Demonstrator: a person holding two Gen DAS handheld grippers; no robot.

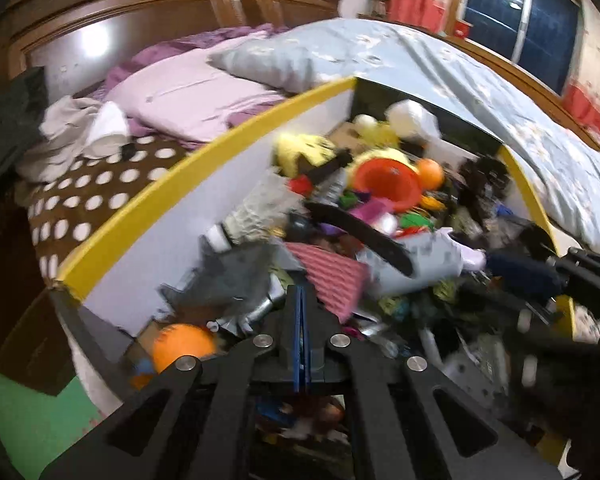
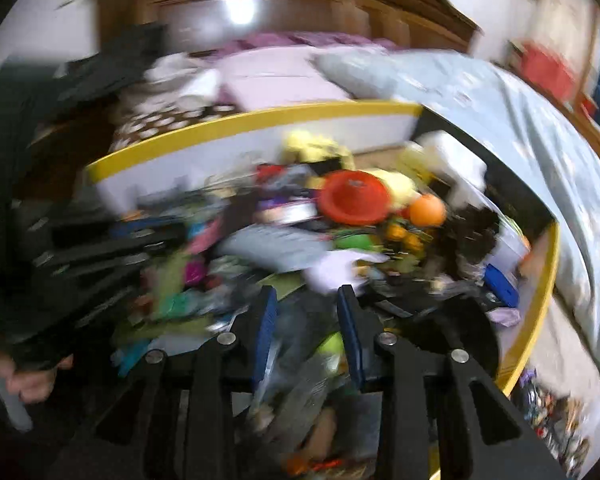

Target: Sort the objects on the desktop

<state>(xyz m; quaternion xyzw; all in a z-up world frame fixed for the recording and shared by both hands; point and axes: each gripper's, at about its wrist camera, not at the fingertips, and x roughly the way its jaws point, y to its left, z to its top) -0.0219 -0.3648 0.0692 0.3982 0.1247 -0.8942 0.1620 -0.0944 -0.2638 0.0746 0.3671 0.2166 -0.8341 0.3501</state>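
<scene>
Left wrist view takes in the bed (image 1: pixel 420 64) first, its pale blue quilt filling the frame from 12 to 3 o'clock. Pushed against it is the big yellow-rimmed box (image 1: pixel 180 168), whose white wall runs from 8 o'clock up to 12. Everything to be sorted is still inside that box, in a jumbled heap (image 1: pixel 360 240) from the centre out to 3 o'clock. On the heap, a grey and lavender cloth piece (image 1: pixel 432 260) lies near the centre, a red bowl (image 1: pixel 384 184) sits at about 1 o'clock with a small orange ball (image 1: pixel 430 172) just beside it, and a larger orange ball (image 1: pixel 184 346) rests down by the wall at 8 o'clock. The left gripper (image 1: pixel 301 304) hangs over the near side of the pile with its jaws pressed together on nothing. From these jaws the cloth piece lies off at 2 o'clock, well to one side. The right gripper (image 2: pixel 307 300) has its jaws apart. Its own view is badly smeared, and I cannot make out anything pinched between the blue pads (image 2: pixel 265 320). Seen from there, the cloth piece sits just ahead at 12 o'clock, with its long axis running roughly 9 to 3, across the line the jaws point along. My guess is that the right hand is the nearer one for that piece, and that it would go more easily by an end or a fold than around its length.
</scene>
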